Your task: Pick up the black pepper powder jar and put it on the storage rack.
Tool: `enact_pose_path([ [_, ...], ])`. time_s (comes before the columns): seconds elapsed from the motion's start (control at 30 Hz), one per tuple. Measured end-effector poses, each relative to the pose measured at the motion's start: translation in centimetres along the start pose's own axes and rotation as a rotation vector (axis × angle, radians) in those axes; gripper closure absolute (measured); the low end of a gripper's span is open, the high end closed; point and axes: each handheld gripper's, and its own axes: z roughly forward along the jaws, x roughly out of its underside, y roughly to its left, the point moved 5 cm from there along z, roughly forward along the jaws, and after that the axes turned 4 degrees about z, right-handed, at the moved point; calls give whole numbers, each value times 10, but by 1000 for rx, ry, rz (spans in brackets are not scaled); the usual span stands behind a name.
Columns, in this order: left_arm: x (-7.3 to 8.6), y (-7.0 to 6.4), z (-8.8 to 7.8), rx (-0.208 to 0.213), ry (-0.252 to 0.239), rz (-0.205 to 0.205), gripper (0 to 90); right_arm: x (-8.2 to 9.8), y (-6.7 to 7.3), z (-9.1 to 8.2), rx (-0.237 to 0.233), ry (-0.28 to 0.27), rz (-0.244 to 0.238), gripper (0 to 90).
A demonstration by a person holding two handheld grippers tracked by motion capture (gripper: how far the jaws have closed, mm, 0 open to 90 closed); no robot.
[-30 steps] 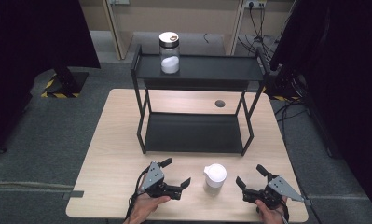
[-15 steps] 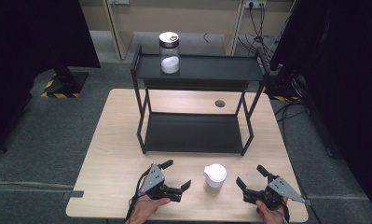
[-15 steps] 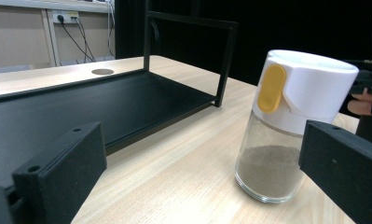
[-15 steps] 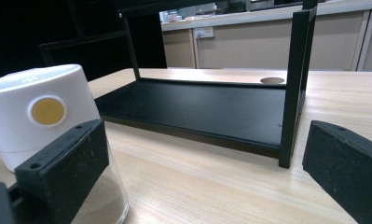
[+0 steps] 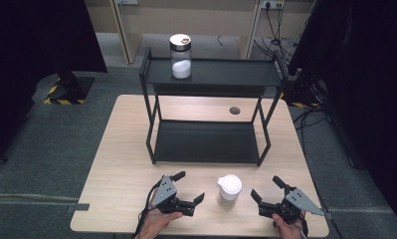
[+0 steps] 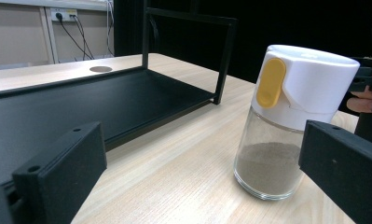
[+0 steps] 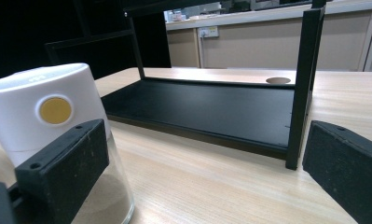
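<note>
Pale wood counter (image 5: 126, 164) under me, a black two-tier rack (image 5: 206, 142) at twelve o'clock with a clear jar (image 5: 180, 56) on its top shelf. Between my tools stands the shaker (image 5: 229, 187): glass body, white plastic cap, a yellow tab on the side, brownish powder filling roughly the lower third. I reckon it's light but rigid, the glass slick and breakable, so I'd grip the glass wall just under the cap, not the cap itself. Left tool (image 5: 188, 190) sits at the shaker's nine o'clock, jaws spread, empty; right tool (image 5: 267, 190) at three o'clock, also spread wide, touching nothing.
</note>
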Motion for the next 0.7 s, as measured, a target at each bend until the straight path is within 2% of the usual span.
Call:
enact_pose_path([
  [0.1,0,-2,-1,2,-1,16,1,-1,1,-1,-11,1,-6,6],
  [0.33,-1,-1,-2,11,-9,13,1,-1,7,-3,-25,-11,-20,6],
  [0.7,-1,2,-3,3,-10,9,1,-4,16,0,-95,-7,-46,6],
])
